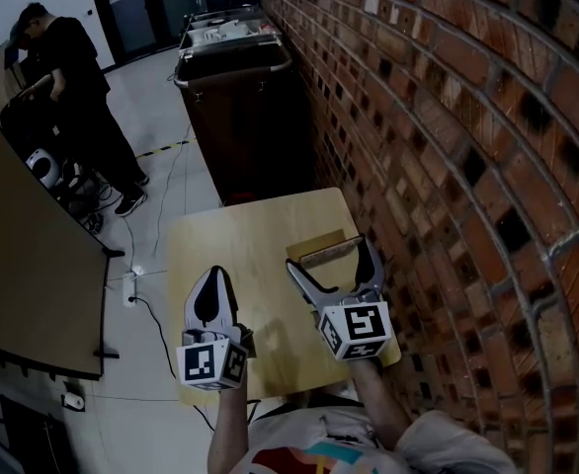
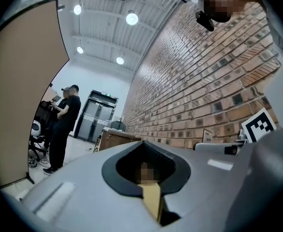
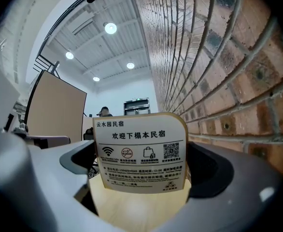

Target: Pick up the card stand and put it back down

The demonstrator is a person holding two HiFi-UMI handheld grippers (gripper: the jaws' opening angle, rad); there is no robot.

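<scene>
Though the right tongs [image 1: 329, 258] are spread wide, it is hard to make out whether their pads touch anything. Between them, at centre frame in the right gripper view, the card stand [image 3: 140, 151] is upright with its printed face toward the camera. Its foot is hidden, so contact with the counter [image 1: 235, 245] cannot be told. At the lower left of the head view, the left tongs [image 1: 213, 284] are pressed together on nothing, well apart from the card stand. A brick wall [image 1: 448, 117] fills the right side.
</scene>
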